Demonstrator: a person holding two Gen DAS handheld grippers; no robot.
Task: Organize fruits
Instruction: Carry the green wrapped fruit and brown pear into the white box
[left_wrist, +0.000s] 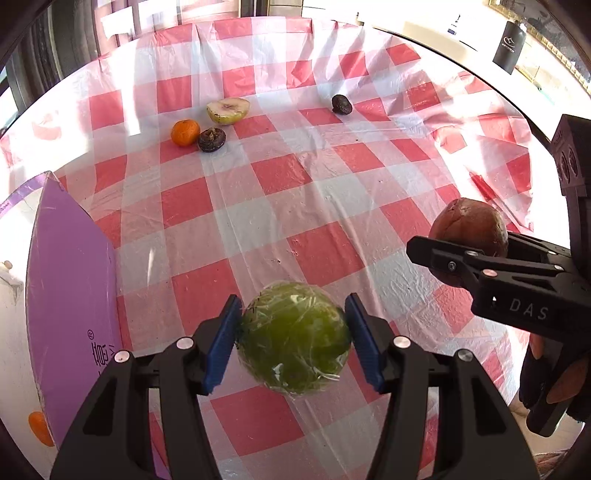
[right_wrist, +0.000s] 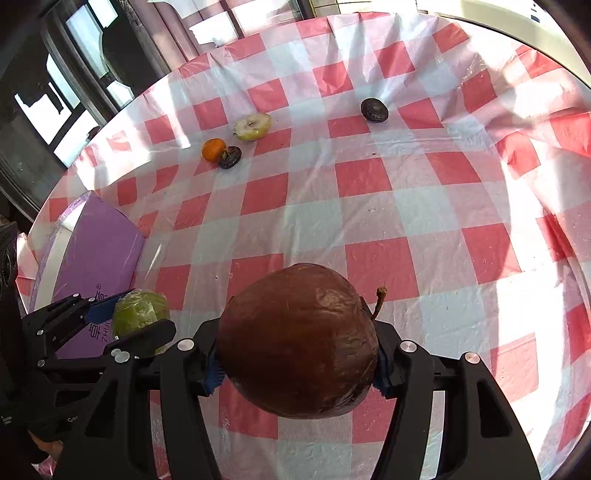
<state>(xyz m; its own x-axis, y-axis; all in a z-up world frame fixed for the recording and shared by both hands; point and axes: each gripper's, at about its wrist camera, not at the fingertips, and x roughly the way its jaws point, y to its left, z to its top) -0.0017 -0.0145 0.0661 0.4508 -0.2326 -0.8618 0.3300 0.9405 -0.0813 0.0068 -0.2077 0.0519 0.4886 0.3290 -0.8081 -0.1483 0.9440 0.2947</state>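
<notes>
My left gripper (left_wrist: 293, 339) is shut on a green plastic-wrapped fruit (left_wrist: 293, 343) and holds it above the checked tablecloth; it also shows at the left of the right wrist view (right_wrist: 140, 317). My right gripper (right_wrist: 297, 363) is shut on a large brown-red apple (right_wrist: 297, 339), which also shows at the right of the left wrist view (left_wrist: 469, 227). At the far side lie a tangerine (left_wrist: 184, 132), a dark fruit (left_wrist: 211, 139) touching it, a cut half fruit (left_wrist: 228, 110) and a second dark fruit (left_wrist: 341, 104) further right.
A purple box lid (left_wrist: 74, 295) stands at the left table edge, with an orange fruit (left_wrist: 38, 428) partly hidden behind it. The red-and-white cloth (right_wrist: 369, 206) is wrinkled at the right. A black bottle (left_wrist: 509, 44) hangs beyond the table.
</notes>
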